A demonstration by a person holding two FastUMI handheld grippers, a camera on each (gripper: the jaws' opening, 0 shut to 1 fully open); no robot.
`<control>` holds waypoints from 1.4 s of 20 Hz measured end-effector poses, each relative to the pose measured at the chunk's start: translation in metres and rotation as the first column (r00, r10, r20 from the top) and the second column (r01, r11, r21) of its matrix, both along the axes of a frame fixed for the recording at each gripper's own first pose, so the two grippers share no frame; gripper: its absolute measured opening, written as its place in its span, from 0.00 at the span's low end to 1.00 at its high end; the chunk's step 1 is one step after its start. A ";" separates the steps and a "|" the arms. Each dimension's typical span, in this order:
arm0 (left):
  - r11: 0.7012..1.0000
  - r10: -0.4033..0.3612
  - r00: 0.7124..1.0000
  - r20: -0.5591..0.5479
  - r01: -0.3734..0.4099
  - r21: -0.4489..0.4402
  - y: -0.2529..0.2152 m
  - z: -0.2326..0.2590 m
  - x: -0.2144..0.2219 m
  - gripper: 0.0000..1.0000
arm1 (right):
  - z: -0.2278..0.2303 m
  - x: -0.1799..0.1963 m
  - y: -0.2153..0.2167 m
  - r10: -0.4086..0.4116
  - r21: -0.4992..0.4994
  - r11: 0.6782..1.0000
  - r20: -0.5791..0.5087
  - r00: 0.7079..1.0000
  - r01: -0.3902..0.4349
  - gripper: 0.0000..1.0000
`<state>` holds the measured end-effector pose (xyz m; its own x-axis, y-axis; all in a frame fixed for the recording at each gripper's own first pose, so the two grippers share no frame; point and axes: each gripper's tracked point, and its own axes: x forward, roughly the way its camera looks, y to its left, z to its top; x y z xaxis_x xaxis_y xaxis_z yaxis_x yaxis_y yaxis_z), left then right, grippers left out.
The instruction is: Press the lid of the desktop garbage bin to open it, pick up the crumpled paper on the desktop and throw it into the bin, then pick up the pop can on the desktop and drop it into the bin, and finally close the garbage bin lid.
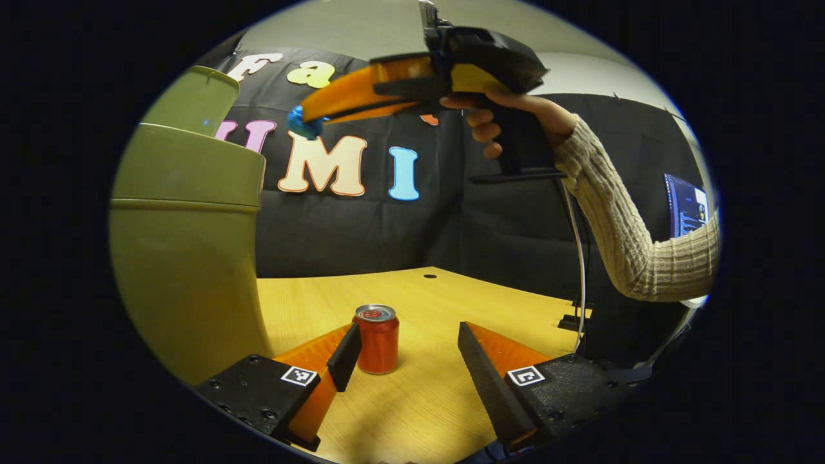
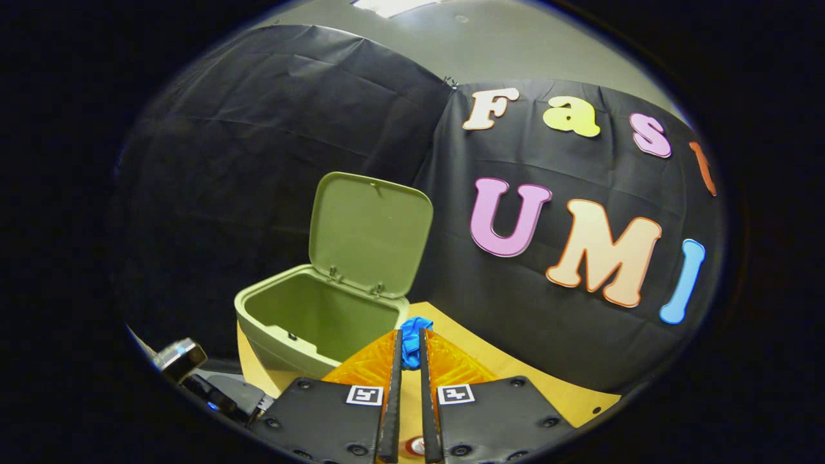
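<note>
Blue paper in the right jaws, bin lid standing open

Blue crumpled paper (image 2: 414,342) is sitting pinched between the tips of the right gripper (image 2: 410,351), whose jaws are pressing nearly together on it. Just beyond those jaws and slightly to their left, the olive-green garbage bin (image 2: 283,335) is standing on the wooden table (image 2: 515,367) with its lid (image 2: 370,232) tilted upright and the hollow inside showing. In the left gripper view the same right gripper is hanging high above the table, held by a hand (image 1: 496,119) in a ribbed knit sleeve (image 1: 631,225), with the paper at its tip near the bin's raised lid.

The left gripper (image 1: 409,351) is hovering low over the table with its jaws spread wide and nothing between them pressing. The red pop can (image 1: 376,338) is standing upright on the table just ahead of the jaws, close beside the left finger, though whether it is touching that finger is unclear. The bin's wall is rising directly to the left of these jaws.
</note>
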<state>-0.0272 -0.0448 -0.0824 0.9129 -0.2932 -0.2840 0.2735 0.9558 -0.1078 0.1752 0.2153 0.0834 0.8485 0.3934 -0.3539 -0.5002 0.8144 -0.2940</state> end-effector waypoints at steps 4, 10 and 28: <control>1.000 -0.009 1.000 -0.002 0.009 -0.003 0.000 0.000 0.000 0.91 | -0.015 0.010 0.037 0.085 0.035 0.996 -0.061 0.995 -0.083 0.16; 1.000 0.018 1.000 0.003 -0.018 0.006 0.010 0.001 0.001 0.91 | -0.027 0.013 0.041 0.117 0.056 0.992 -0.121 0.986 -0.110 0.27; 0.999 0.038 0.999 -0.010 -0.038 0.014 0.014 -0.011 0.008 0.91 | -0.001 -0.002 -0.045 -0.043 0.058 0.997 0.037 0.998 0.041 1.00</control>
